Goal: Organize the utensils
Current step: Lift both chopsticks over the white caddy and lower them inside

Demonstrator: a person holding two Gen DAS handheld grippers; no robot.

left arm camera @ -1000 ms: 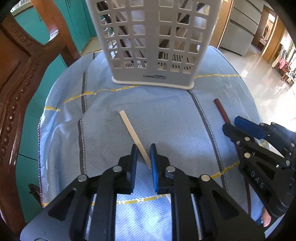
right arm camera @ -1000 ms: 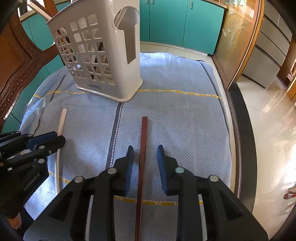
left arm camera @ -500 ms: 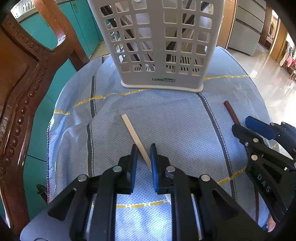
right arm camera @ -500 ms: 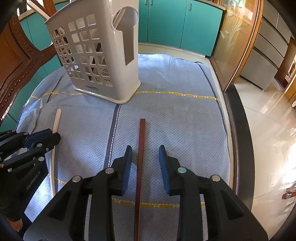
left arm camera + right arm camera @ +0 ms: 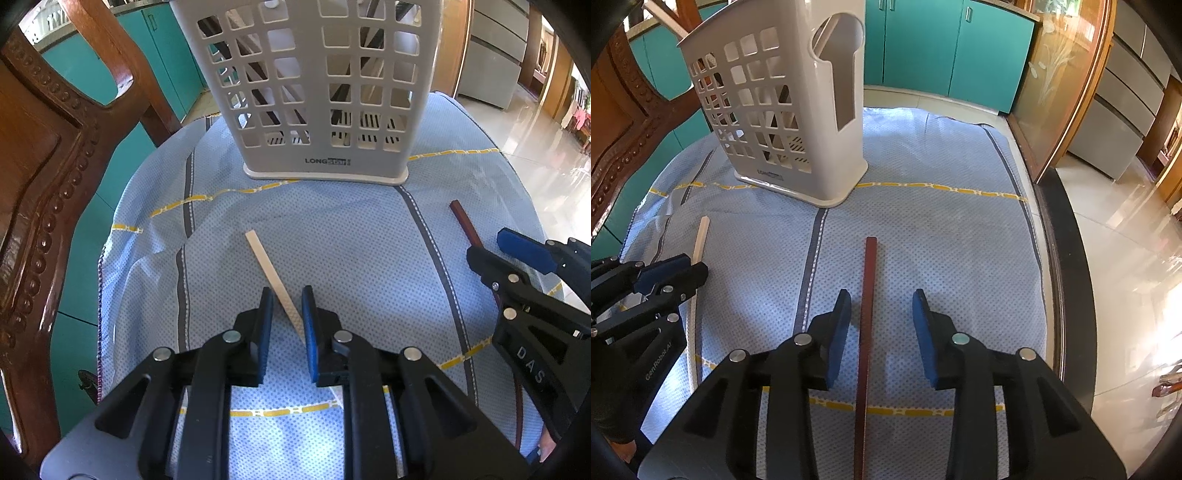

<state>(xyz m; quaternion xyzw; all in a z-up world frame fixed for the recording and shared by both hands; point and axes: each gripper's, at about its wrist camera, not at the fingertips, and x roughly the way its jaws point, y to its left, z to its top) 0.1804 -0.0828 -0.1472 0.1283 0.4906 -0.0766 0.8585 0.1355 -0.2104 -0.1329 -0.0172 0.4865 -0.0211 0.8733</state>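
A pale wooden chopstick (image 5: 266,266) lies on the blue cloth, its near part between my left gripper's (image 5: 287,295) fingers, which stand a little apart around it. It also shows in the right wrist view (image 5: 700,240). A dark red-brown chopstick (image 5: 867,295) lies between my right gripper's (image 5: 881,295) fingers, which are open wide on either side of it. It also shows in the left wrist view (image 5: 466,224). A white slotted utensil holder (image 5: 317,88) stands upright at the far side of the cloth and holds several sticks; it also shows in the right wrist view (image 5: 790,107).
The blue checked cloth (image 5: 923,229) covers a small round table. A carved wooden chair (image 5: 48,177) stands close on the left. Teal cabinets (image 5: 945,48) are behind, and tiled floor (image 5: 1126,240) drops away on the right.
My right gripper's fingers have opened wider around the dark chopstick. My left gripper's fingers have parted slightly around the pale chopstick. Both views have moved a little closer to the holder.
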